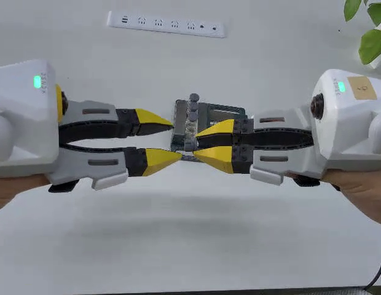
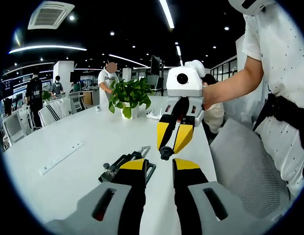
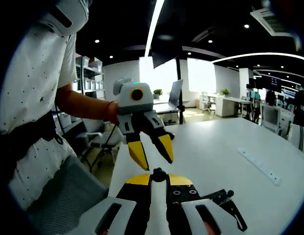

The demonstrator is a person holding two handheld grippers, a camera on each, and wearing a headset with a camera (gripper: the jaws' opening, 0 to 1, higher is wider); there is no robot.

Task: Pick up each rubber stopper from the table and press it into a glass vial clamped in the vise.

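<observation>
Seen from the left gripper view, a small dark rounded rubber stopper (image 2: 165, 154) sits pinched in the right gripper's (image 1: 195, 144) yellow wedge tips, near the metal vise (image 1: 222, 114) clamping clear glass vials (image 1: 191, 126) — the left gripper (image 1: 176, 141) gapes, empty

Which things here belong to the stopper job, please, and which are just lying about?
Job in hand:
rubber stopper, pinched in the right gripper
glass vials
vise clamping them
left gripper, open

Lying about:
power strip
potted plant
</observation>
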